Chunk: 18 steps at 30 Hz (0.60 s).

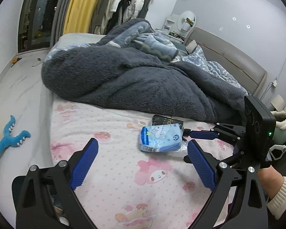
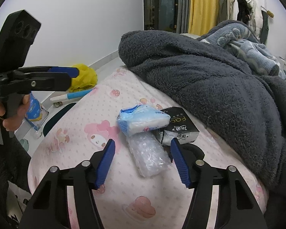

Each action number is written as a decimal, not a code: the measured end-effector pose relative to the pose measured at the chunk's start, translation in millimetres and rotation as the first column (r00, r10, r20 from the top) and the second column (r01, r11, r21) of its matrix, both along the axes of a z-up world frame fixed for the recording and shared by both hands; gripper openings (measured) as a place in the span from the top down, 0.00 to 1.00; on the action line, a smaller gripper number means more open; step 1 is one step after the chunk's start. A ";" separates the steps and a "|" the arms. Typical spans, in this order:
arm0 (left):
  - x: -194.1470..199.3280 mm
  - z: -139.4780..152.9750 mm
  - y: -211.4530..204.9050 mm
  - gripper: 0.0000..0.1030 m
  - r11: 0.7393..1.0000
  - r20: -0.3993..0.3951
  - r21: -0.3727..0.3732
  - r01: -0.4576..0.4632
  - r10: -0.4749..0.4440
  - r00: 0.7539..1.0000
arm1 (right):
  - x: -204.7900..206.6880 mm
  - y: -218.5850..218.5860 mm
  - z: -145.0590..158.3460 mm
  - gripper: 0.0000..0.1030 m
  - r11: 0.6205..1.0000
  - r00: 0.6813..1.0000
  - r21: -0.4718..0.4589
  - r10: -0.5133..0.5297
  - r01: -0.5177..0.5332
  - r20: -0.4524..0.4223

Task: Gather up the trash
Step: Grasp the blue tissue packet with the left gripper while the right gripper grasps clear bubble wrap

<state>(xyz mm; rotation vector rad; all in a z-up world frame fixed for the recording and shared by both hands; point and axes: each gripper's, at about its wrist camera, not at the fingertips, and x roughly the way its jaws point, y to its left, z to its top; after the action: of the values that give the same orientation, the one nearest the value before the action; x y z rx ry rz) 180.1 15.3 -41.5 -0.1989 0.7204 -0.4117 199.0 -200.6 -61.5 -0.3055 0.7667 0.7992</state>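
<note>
On the pink cartoon bedsheet [image 2: 124, 190] lie a light blue tissue pack [image 2: 141, 119], a clear crumpled plastic wrapper [image 2: 148, 156] and a black packet [image 2: 179, 127]. My right gripper [image 2: 142, 152] is open, its blue fingers on either side of the clear wrapper, not closed on it. My left gripper [image 1: 143, 152] is open and empty, just short of the blue tissue pack [image 1: 160, 138]. In the left wrist view the right gripper [image 1: 190, 133] reaches in from the right beside the black packet [image 1: 165, 120] and the wrapper [image 1: 183, 147].
A dark grey fleece blanket [image 1: 124, 80] is heaped across the bed behind the trash. A blue toy [image 1: 7, 141] lies on the floor at left. A yellow bag [image 2: 83, 76] and a bottle [image 2: 35, 112] lie on the floor. A padded headboard [image 1: 238, 59] stands at right.
</note>
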 end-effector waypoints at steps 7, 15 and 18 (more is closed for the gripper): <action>21.7 -9.4 -15.2 0.06 0.998 -0.027 -0.025 0.051 -0.052 0.998 | 0.7 0.9 -7.3 0.50 1.000 1.000 -0.019 0.024 -0.024 -0.014; 44.4 -28.4 -32.8 0.05 0.991 -0.109 -0.066 0.113 -0.120 0.987 | 4.2 -5.6 -16.4 0.54 0.999 0.999 -0.043 0.023 -0.024 -0.026; 50.1 -33.5 -39.7 0.05 0.990 -0.124 -0.062 0.129 -0.136 0.983 | 4.9 -6.6 -17.8 0.57 0.998 0.999 -0.047 0.029 -0.030 -0.025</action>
<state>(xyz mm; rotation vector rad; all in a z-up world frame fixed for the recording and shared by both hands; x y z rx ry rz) 230.1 -24.4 -75.0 -0.2299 0.8521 -0.5491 204.0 -207.3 -79.2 -0.3509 0.8070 0.8142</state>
